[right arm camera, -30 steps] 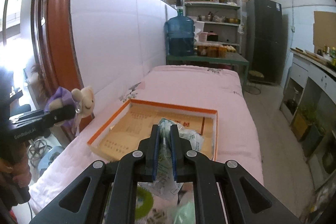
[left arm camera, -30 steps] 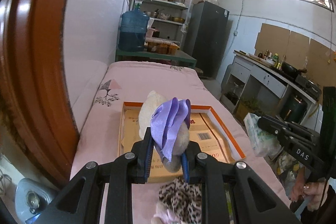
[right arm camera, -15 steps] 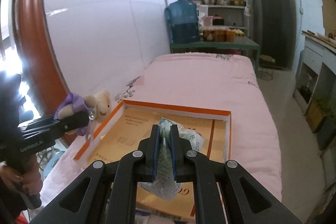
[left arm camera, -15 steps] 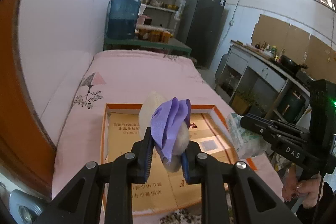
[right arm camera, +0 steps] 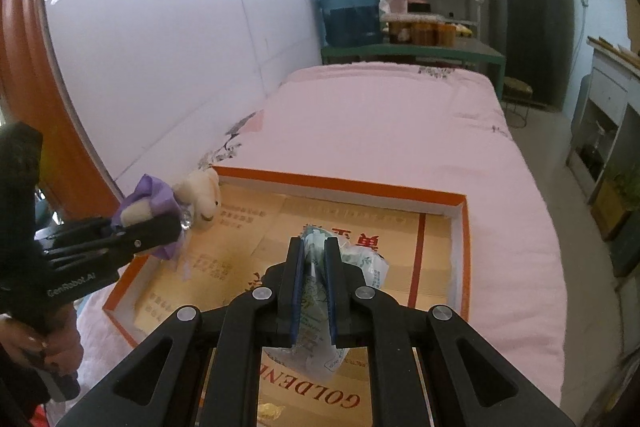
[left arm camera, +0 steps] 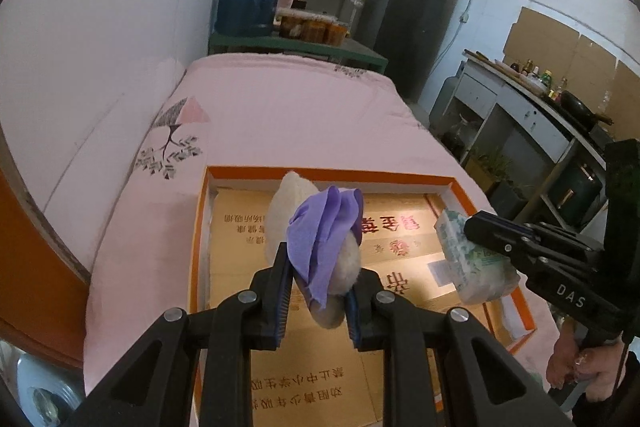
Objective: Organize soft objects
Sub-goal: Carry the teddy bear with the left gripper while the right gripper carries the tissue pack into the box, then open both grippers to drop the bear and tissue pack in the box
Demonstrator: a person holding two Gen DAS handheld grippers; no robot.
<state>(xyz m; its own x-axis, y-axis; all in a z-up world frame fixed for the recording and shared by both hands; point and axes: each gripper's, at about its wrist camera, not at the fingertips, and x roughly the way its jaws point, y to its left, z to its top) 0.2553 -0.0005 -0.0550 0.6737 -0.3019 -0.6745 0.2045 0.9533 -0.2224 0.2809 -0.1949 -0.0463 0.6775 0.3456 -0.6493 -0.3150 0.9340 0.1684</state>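
Left claw (left arm camera: 316, 291) was clamped on a small cream plush bear toy with a purple cloth bow (left arm camera: 320, 247), pads pressing its body from both sides, the head sticking out forward past the fingertips. In the right wrist view the same left claw (right arm camera: 160, 227) came in from the left edge, bear (right arm camera: 192, 197) held in the air over the near-left corner of the box, not touching it. Right claw (right arm camera: 312, 267) was clenched tight on a crumpled white-and-green printed plastic packet (right arm camera: 360, 261), the packet squeezed thin between the blue pads and bulging out to the right and below. In the left wrist view the right claw (left arm camera: 476, 227) entered from the right with the packet (left arm camera: 472, 263) hanging over the right side of the box. Under both sat a shallow open cardboard box with orange rim (right arm camera: 340, 185), its floor tan with red printed characters, lying flat on a bed with pink quilted cover (right arm camera: 380, 123). A hand (left arm camera: 580, 371) gripped the right handle low at right; another hand (right arm camera: 36, 343) gripped the left handle at lower left. Behind the bed stood a big blue water jug (right arm camera: 346, 7) on a green stand, metal shelves and a dark grey fridge (right arm camera: 520, 3)
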